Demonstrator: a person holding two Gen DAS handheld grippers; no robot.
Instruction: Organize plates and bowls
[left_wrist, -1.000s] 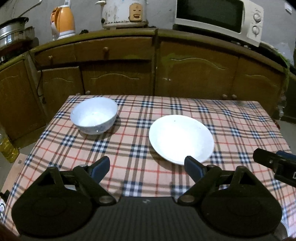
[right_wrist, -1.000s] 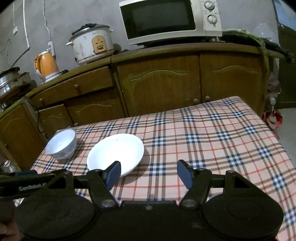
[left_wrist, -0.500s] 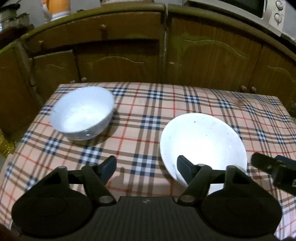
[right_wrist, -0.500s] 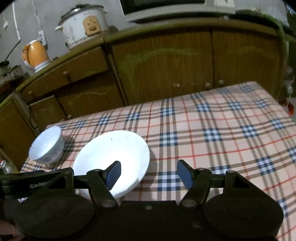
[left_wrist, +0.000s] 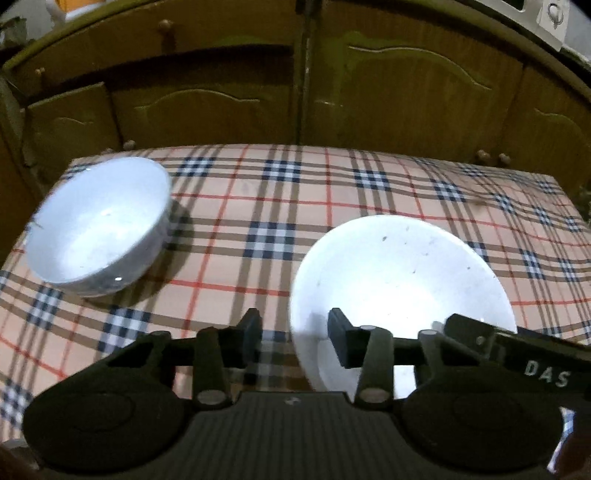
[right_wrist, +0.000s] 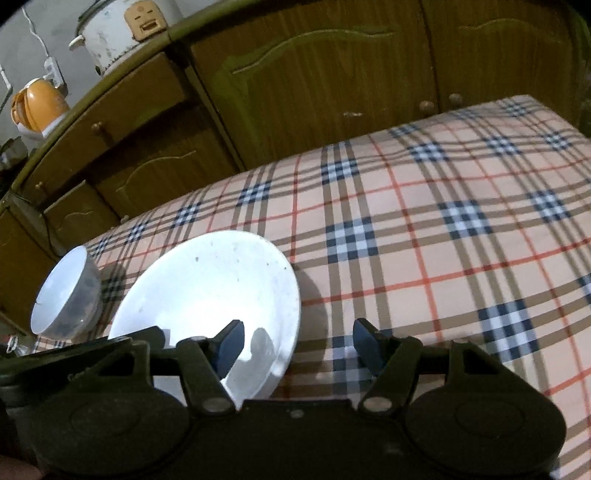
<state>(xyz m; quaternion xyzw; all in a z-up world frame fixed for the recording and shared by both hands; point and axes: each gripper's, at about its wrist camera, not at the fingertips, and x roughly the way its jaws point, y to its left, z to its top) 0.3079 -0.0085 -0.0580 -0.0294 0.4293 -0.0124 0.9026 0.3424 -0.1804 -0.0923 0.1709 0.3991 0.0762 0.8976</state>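
Over the plaid table (right_wrist: 443, 229), left gripper (left_wrist: 293, 332) and right gripper (right_wrist: 295, 341) low, jaws apart, each straddling the plate (left_wrist: 399, 273) rim.

A table draped in a peach plaid cloth (right_wrist: 443, 229) stands before a run of dark wooden cabinets (right_wrist: 332, 74) with arched door panels and round knobs. On the counter above sit a worn white rice cooker (right_wrist: 122, 29) and an orange kettle (right_wrist: 37, 103), against a grey wall in dim light.

plate (left_wrist: 399, 273) near rim: behind fingers (left_wrist: 341, 341) | kettle (right_wrist: 37, 107): cut off
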